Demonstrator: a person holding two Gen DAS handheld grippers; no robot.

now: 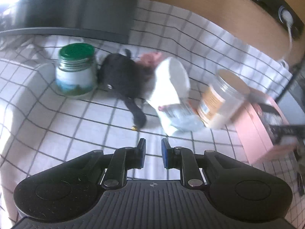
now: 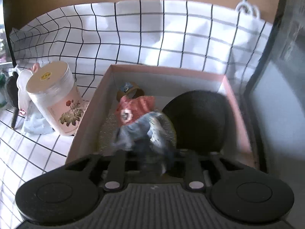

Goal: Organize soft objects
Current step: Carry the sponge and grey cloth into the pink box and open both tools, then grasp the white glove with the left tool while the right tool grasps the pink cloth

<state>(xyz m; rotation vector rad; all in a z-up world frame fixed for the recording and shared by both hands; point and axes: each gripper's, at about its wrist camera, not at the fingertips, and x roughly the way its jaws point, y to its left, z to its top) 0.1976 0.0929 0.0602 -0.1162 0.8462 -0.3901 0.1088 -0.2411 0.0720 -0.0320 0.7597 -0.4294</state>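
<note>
- In the left wrist view, the left tool [image 1: 153,155] has a narrow gap between its jaws, nothing inside; the black plush toy [image 1: 122,76] lies at the centre on the checked cloth [image 1: 57,126].
- In the right wrist view, the right tool [image 2: 156,162] has its jaws apart over the pink box [image 2: 242,118]; the blurred doll [image 2: 141,118] is at the frame centre, inside it.

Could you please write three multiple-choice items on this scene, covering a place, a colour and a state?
1. Where does the doll lie?
A. on a chair
B. inside the pink box
C. on a shelf
2. What colour is the lid of the jar beside the black soft toy?
A. green
B. red
C. yellow
3. How is the left gripper?
A. shut on the black soft toy
B. empty, jaws slightly apart
C. gripping the jar

Answers: B, the box walls surround the doll; A, the screw lid is green; B, checked cloth shows between its pads.
</note>
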